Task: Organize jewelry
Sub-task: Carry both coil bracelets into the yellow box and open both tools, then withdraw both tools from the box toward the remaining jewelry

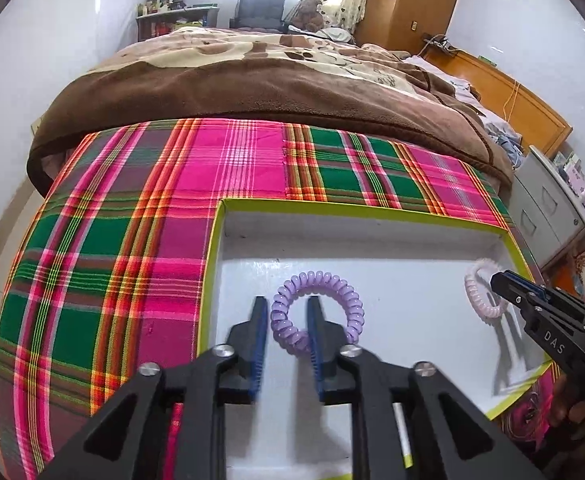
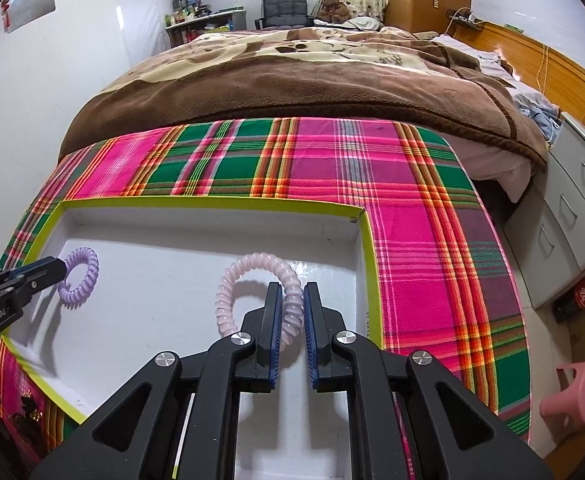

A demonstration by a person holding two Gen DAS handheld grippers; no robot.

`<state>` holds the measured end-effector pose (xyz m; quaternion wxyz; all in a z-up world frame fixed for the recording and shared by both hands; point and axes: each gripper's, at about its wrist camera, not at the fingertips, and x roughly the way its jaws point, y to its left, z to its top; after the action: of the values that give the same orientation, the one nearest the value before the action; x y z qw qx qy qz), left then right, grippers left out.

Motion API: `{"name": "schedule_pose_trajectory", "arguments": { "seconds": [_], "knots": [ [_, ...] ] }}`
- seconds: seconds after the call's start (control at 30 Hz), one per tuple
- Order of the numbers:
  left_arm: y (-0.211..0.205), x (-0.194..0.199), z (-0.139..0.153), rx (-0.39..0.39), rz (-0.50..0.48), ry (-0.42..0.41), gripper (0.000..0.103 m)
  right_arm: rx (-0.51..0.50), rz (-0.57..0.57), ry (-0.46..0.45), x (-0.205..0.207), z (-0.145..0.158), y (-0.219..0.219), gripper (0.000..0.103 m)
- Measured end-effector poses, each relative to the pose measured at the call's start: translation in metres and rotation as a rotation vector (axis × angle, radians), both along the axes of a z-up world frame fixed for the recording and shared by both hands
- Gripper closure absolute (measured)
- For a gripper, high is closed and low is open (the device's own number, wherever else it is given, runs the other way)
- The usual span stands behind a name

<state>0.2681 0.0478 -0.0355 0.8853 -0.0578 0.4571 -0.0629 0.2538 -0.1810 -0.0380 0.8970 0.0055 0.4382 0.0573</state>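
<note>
Purple spiral hair tie (image 1: 317, 312) lies on the white floor of the shallow tray (image 1: 332, 210), the green-rimmed box that serves as landmark here, toward its left half in the left wrist view. The left gripper (image 1: 288, 312) has its two blue-padded fingers (image 1: 260, 344) parted, one on each side of the tie's near-left coil; a gap shows beside the left pad, so the grip is released. Toward the tray's right wall the pink spiral hair tie (image 1: 480, 292) stands partly raised, with the right gripper (image 1: 500, 282) at its rim.

In the right wrist view, the pink spiral hair tie (image 2: 258, 292) sits in the tray's (image 2: 212, 202) right half, its right-hand coil between the right gripper's (image 2: 293, 300) slightly spread fingers; whether the pads press it I cannot tell. The purple spiral hair tie (image 2: 79, 278) is by the tray's left wall, the left gripper's (image 2: 58, 268) tips against it. The tray rests on a pink-and-green plaid cloth (image 2: 412, 200).
</note>
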Motion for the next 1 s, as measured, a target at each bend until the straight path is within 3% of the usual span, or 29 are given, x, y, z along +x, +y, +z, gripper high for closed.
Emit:
{"name": "schedule_pose_trajectory", "arguments": {
  "seconds": [0.13, 0.53, 1.0],
  "knots": [
    [-0.002, -0.005, 0.005, -0.003, -0.012, -0.014, 0.076, 0.001, -0.003, -0.01, -0.002, 0.001, -0.001, 0.067],
    [0.001, -0.042, 0.031, -0.02, -0.021, -0.079, 0.066, 0.037, 0.01, -0.052, -0.028, 0.02, -0.004, 0.067],
    [0.012, -0.129, 0.057, -0.052, -0.05, -0.163, 0.06, 0.106, 0.044, -0.105, -0.114, 0.036, -0.021, 0.067]
  ]
}}
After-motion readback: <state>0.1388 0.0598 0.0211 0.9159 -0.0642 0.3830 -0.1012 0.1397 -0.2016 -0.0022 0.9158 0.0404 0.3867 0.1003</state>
